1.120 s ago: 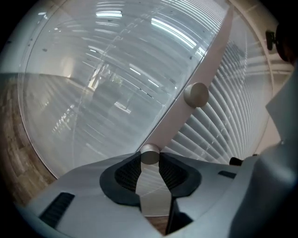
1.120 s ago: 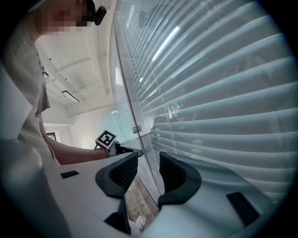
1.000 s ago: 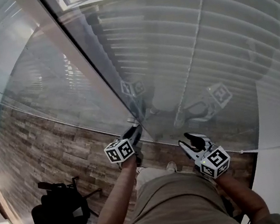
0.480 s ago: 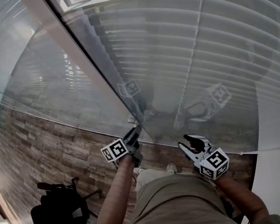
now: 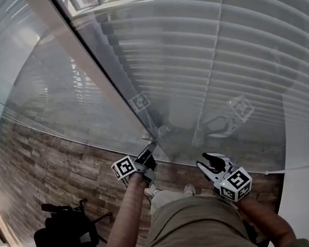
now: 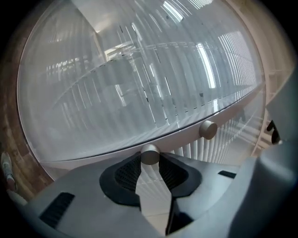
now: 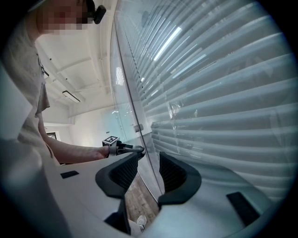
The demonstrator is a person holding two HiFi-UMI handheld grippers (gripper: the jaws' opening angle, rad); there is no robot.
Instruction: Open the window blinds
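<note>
A person stands facing a tall glass wall, seen from above. The blinds [image 5: 235, 46] hang behind the glass [image 5: 213, 121], to the right of a slanting pale frame [image 5: 80, 56], and fill most of the view. Their horizontal slats lie close together, letting little through.

The left gripper [image 5: 149, 149] reaches level to the frame, its fingers clenched on a small round metal knob [image 6: 150, 154] that sticks out from the frame's edge. A second knob [image 6: 208, 129] sits near it on the same edge. The right gripper [image 5: 209, 159] hangs just short of the glass, low and to the right. Its fingers are released, with nothing between them. Below are a wooden floor [image 5: 61, 166] and a dark chair [image 5: 62, 237].

Likely step: twisting the knob to tilt the slats open.

What could go wrong from here:
- The knob is smooth and small, pinched only near the fingertips, so a twist may slip off it and send the fingers skidding into the glass.
- Turning the wrong way would press the slats tighter shut.
- Forcing the knob past its stop could strain the tilt mechanism.
- The idle right gripper is close to the pane, and a lean forward could knock it.
</note>
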